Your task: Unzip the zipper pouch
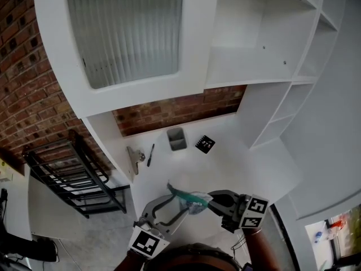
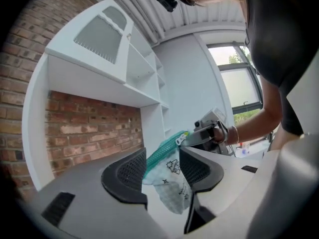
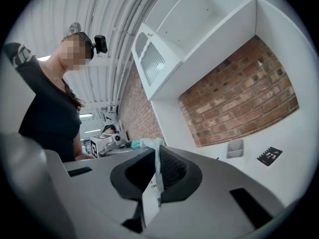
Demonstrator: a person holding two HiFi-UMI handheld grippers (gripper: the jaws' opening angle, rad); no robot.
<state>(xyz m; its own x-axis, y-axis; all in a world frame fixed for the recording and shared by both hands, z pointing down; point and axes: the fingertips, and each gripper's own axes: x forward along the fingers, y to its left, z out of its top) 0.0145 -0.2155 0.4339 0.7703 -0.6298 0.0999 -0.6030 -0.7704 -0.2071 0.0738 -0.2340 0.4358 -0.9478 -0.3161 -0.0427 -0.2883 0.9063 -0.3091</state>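
A translucent white zipper pouch (image 1: 190,200) with a teal zipper is held in the air between my two grippers, low over the white table (image 1: 237,162). My left gripper (image 1: 175,203) stands open; in the left gripper view the pouch (image 2: 169,178) hangs loosely between its dark pads (image 2: 130,172). My right gripper (image 1: 214,200) is shut on the pouch's zipper end. In the left gripper view its tip (image 2: 192,137) pinches the silver pull. The right gripper view shows a thin sheet of pouch (image 3: 155,176) clamped between the closed jaws.
At the back of the table stand a grey cup (image 1: 176,139), a black marker card (image 1: 205,144), a black pen (image 1: 150,154) and a metal clip (image 1: 134,158). White shelving (image 1: 265,55) rises behind and to the right. A black wire rack (image 1: 73,174) sits lower left.
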